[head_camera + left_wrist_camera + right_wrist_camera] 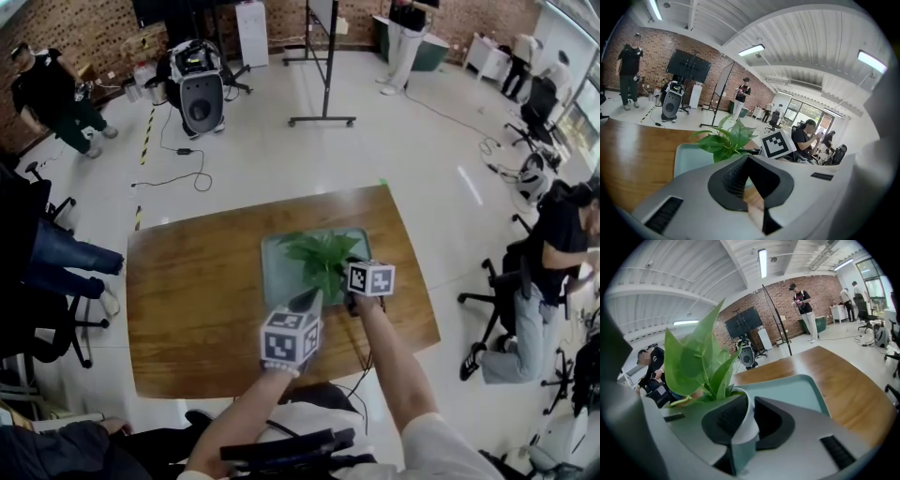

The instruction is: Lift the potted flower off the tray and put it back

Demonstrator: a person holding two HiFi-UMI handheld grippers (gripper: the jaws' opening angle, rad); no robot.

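Note:
The potted flower point(319, 255) has broad green leaves and a white pot point(746, 420), and it is at the teal tray point(274, 274) in the middle of the wooden table. My right gripper point(748, 401) is shut on the pot's rim, with one black pad on each side of it. Whether the pot still rests on the tray I cannot tell. My left gripper point(306, 300) hovers just short of the tray's near edge, shut, its tips together and nothing held. In the left gripper view the leaves point(726, 138) and the right gripper's marker cube point(778, 144) lie just ahead.
The brown table point(187, 300) stands in an open room. Seated people and office chairs point(525, 309) are to its right and more people point(47, 253) to its left. A speaker on wheels point(200, 89) and a metal stand point(323, 117) are farther back.

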